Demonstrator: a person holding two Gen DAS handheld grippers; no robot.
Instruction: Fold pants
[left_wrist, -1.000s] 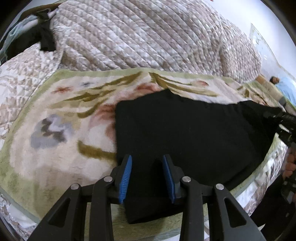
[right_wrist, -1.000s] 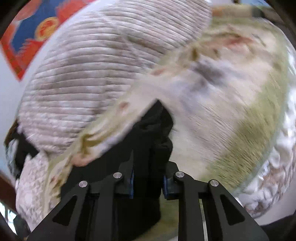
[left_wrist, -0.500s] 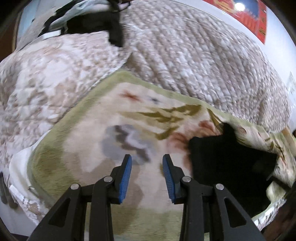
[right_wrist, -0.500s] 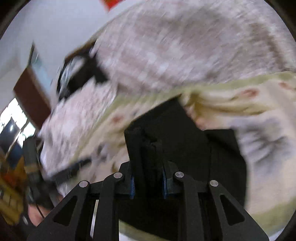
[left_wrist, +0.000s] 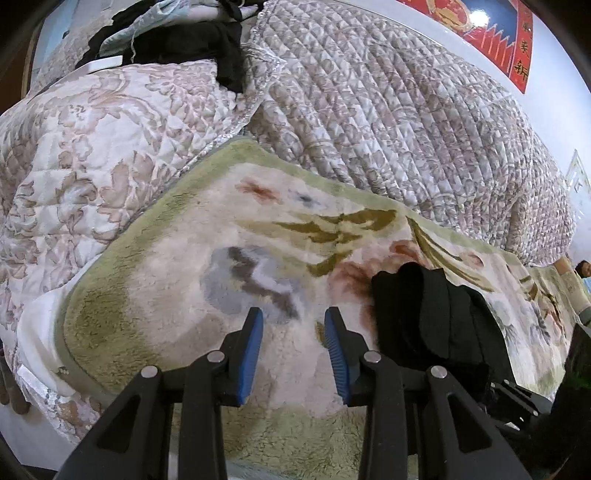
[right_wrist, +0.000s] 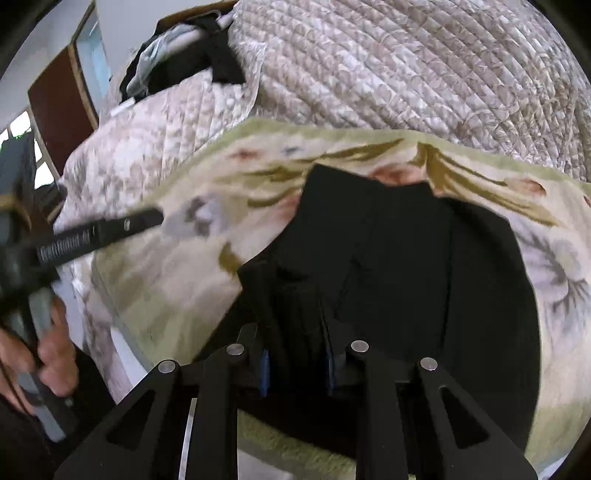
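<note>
Your right tool (right_wrist: 297, 354) is clenched on a bunched edge of the black pants (right_wrist: 406, 266), the blue pads almost buried in cloth, while your left tool (left_wrist: 293, 332) stands released over bare blanket with nothing between its pads. The pants lie on the flowered fleece blanket (left_wrist: 177, 295) spread across the bed, with the quilted coverlet (left_wrist: 388, 110) heaped behind them; from the left they sit just to the right of the empty tool, already doubled into a thick, rumpled stack. Judge the cloth as soft, light and limp: it will sag and slide off itself instead of holding a crease, and the plush blanket will likely drag at it. Take hold at a layered edge or corner, catching every layer, since a pinch on one layer would peel the stack apart.
</note>
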